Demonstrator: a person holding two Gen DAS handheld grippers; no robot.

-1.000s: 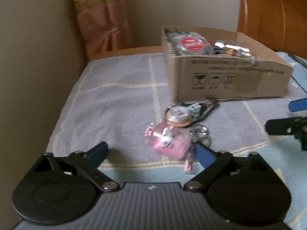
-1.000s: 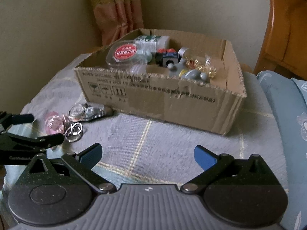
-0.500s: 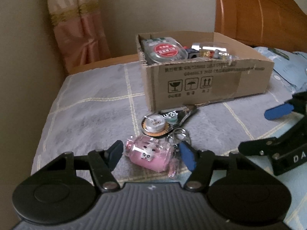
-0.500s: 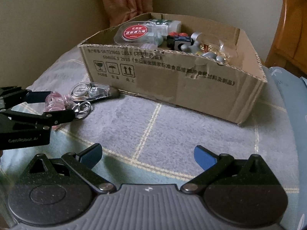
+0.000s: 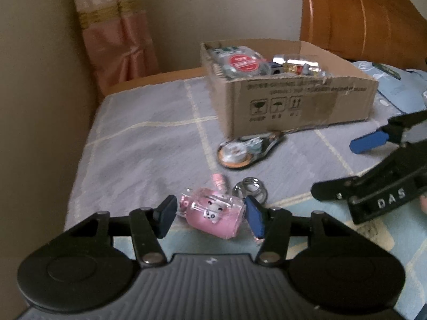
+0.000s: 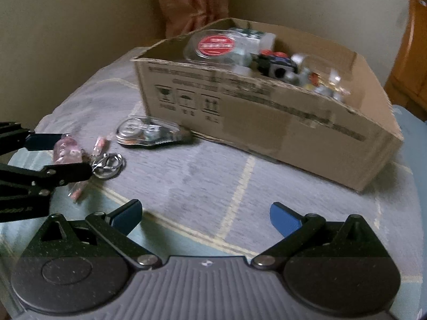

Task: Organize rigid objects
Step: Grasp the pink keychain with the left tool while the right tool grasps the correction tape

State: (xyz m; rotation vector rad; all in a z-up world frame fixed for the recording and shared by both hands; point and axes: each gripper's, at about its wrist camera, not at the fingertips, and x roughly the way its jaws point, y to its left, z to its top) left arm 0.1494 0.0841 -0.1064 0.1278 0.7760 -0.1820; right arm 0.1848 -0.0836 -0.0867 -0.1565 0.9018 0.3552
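A pink clear keychain charm [image 5: 213,213] with metal rings [image 5: 250,186] lies on the bed cover. My left gripper [image 5: 210,217] has closed its fingers around the charm, pads touching both sides; it also shows in the right wrist view [image 6: 66,150]. A clear correction-tape dispenser [image 5: 245,152] lies just in front of the cardboard box [image 5: 307,106], which holds several small items. My right gripper [image 6: 205,216] is open and empty, above the cover in front of the box.
A wall runs along the left, with a pink curtain [image 5: 114,34] in the corner. A wooden headboard [image 5: 360,16] stands behind the box. A light blue pillow [image 5: 387,80] lies at the right.
My left gripper has closed in on the pink charm, from wide open to pads against its sides. My right gripper has moved nearer the box and stays open.
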